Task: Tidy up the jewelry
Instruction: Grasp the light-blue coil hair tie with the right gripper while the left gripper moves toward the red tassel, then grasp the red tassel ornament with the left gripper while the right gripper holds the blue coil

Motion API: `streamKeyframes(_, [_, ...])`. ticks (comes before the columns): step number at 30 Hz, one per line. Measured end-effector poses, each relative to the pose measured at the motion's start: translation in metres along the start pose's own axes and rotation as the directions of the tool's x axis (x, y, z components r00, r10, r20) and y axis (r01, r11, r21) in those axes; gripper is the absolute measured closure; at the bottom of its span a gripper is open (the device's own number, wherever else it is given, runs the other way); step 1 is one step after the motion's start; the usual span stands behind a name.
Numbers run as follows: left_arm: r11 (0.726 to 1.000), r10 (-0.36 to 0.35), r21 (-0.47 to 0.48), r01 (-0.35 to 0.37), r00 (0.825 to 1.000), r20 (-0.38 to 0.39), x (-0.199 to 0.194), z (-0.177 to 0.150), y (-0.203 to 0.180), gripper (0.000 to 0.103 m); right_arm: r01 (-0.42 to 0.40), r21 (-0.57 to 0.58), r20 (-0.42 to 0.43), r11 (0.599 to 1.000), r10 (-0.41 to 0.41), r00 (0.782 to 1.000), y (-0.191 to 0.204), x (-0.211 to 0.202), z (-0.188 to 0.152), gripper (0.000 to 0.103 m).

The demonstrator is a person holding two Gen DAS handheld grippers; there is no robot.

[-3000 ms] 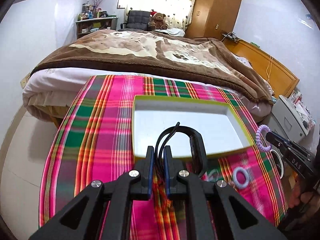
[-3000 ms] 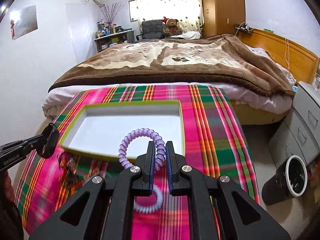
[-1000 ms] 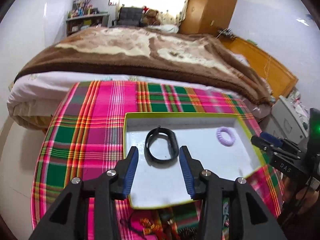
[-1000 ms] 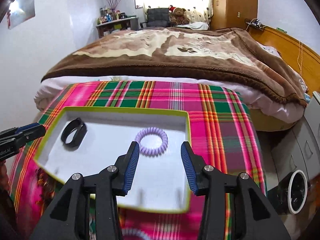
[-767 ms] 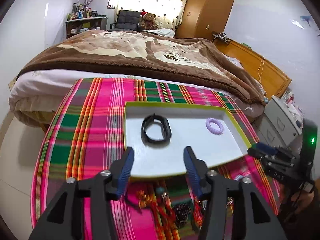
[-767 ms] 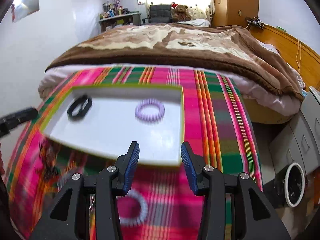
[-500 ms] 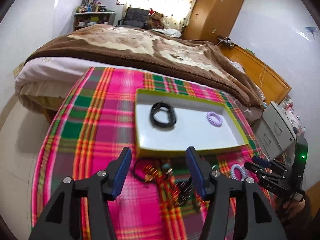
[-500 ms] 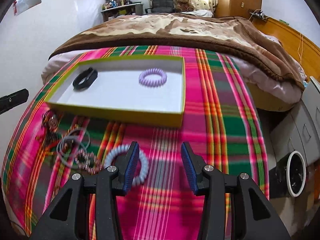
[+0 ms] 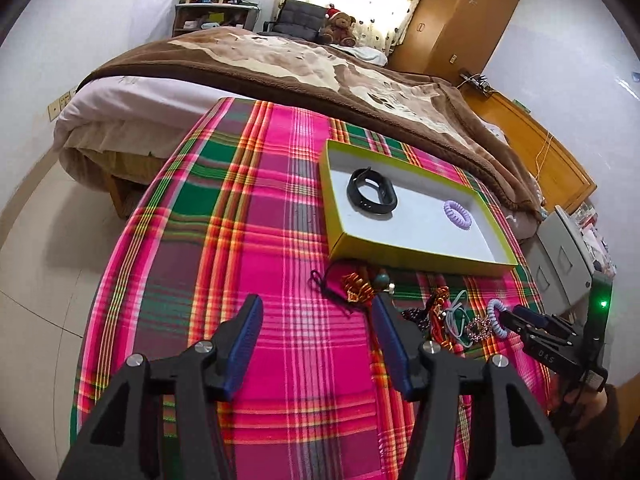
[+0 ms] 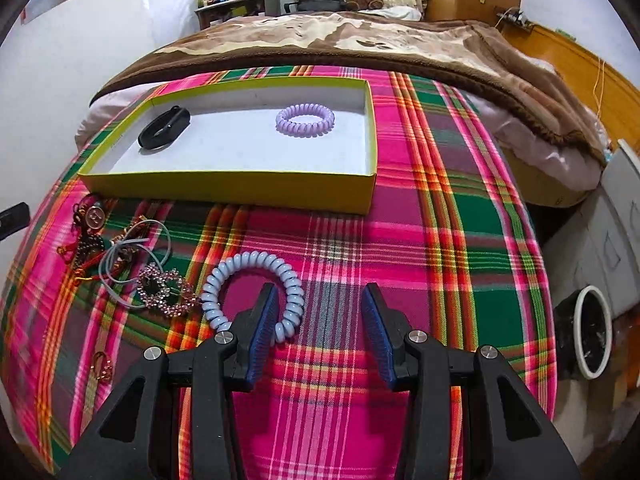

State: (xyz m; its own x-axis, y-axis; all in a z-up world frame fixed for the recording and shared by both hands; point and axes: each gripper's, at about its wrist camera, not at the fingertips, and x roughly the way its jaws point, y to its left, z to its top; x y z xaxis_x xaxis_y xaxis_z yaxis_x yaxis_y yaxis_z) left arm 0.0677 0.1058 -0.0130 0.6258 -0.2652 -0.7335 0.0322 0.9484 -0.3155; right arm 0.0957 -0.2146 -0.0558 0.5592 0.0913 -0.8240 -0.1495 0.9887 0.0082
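Observation:
A yellow-green tray [image 9: 420, 254] [image 10: 240, 190] with a white floor holds a black band [image 9: 372, 196] [image 10: 164, 132] and a purple coil ring [image 9: 458, 215] [image 10: 306, 120]. In front of it lies a tangle of jewelry: a light-blue coil ring [image 10: 252, 294] [image 9: 496, 318], a rhinestone bracelet [image 10: 166, 294], thin blue loops [image 10: 132, 258] and red-gold pieces [image 9: 356, 286]. My left gripper [image 9: 316, 308] is open and empty above the cloth, near the red-gold pieces. My right gripper [image 10: 320, 296] is open and empty, its left finger just beside the blue coil ring.
The table has a pink, green and red plaid cloth [image 9: 260, 240] [image 10: 440, 240]. A bed with a brown blanket [image 9: 320, 68] stands behind it. A grey drawer unit [image 10: 616, 216] and a bin [image 10: 588, 332] stand to the right.
Both grippers let go of the black band and purple ring in the tray, opened, and drew back toward the loose jewelry in front of the tray.

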Motion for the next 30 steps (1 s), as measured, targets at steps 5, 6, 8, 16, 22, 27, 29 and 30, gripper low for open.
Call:
streamKeyframes(5, [1.000,-0.001,0.010,0.001,1.000,-0.017,0.007,-0.002,-0.002,0.045,0.005,-0.022,0.017,1.000,-0.004,1.000,0.007,-0.002,-0.002,0.087])
streamKeyframes(6, [1.000,-0.004,0.010,0.005,1.000,-0.023,0.009,-0.002,-0.002,0.045,0.012,-0.024,0.019,1.000,-0.011,1.000,0.008,-0.002,-0.002,0.092])
streamKeyframes(8, [1.000,-0.015,0.010,0.015,0.999,-0.033,0.013,-0.003,-0.004,0.045,0.012,-0.011,0.023,1.000,-0.012,1.000,0.006,-0.002,-0.003,0.092])
streamKeyframes(16, [0.999,-0.019,0.038,0.021,0.998,-0.053,0.031,0.003,-0.023,0.052,0.038,0.071,0.072,0.997,-0.043,0.997,-0.010,-0.015,-0.006,0.093])
streamKeyframes(22, [0.993,0.056,0.107,-0.049,0.996,-0.063,0.049,0.005,-0.045,0.068,0.015,0.105,0.076,0.994,-0.023,0.997,-0.014,-0.017,-0.008,0.093])
streamKeyframes(27, [0.988,0.098,0.123,-0.089,0.993,-0.071,0.060,0.005,-0.050,0.073,-0.004,0.125,0.079,0.992,-0.006,0.997,-0.019,-0.017,-0.008,0.093])
streamKeyframes(29, [0.979,0.141,0.159,-0.129,0.988,-0.070,0.063,0.003,-0.054,0.075,-0.009,0.127,0.081,0.992,-0.001,0.997,-0.019,-0.017,-0.008,0.093])
streamKeyframes(30, [0.976,0.152,0.171,-0.138,0.985,-0.075,0.065,0.003,-0.056,0.075,-0.012,0.127,0.081,0.992,0.001,0.997,-0.019,-0.017,-0.008,0.093])
